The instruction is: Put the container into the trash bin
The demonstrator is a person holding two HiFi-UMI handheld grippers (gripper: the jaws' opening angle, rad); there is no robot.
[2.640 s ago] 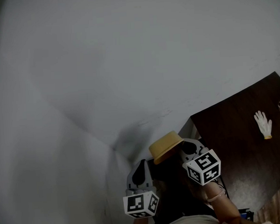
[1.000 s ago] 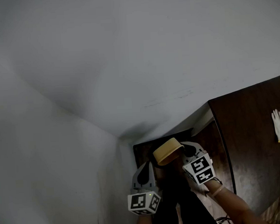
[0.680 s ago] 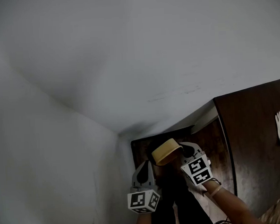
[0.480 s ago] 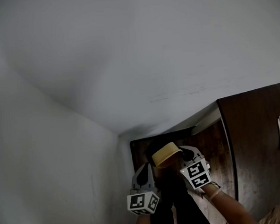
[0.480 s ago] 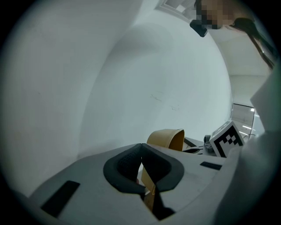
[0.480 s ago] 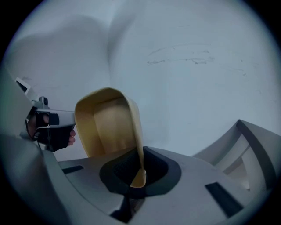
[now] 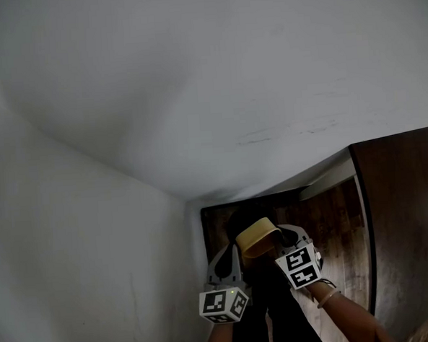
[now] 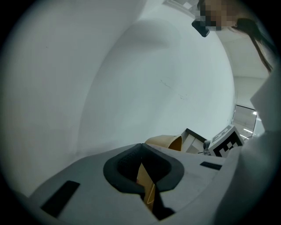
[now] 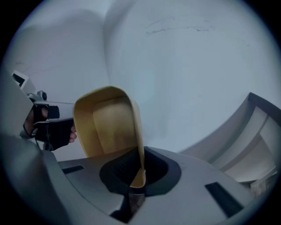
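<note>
Head view: the left tongs (image 7: 228,256) sit just below and left of the tan container (image 7: 255,234); the right tongs (image 7: 277,239) are at its right side; the container hangs in the air between them, before a white wall (image 7: 195,95) corner. Left gripper view: those tongs are clenched on a thin tan edge of the container. Right gripper view: the right tongs are clenched on its side wall; its long axis runs up and away from them, hollow side facing left.
</note>
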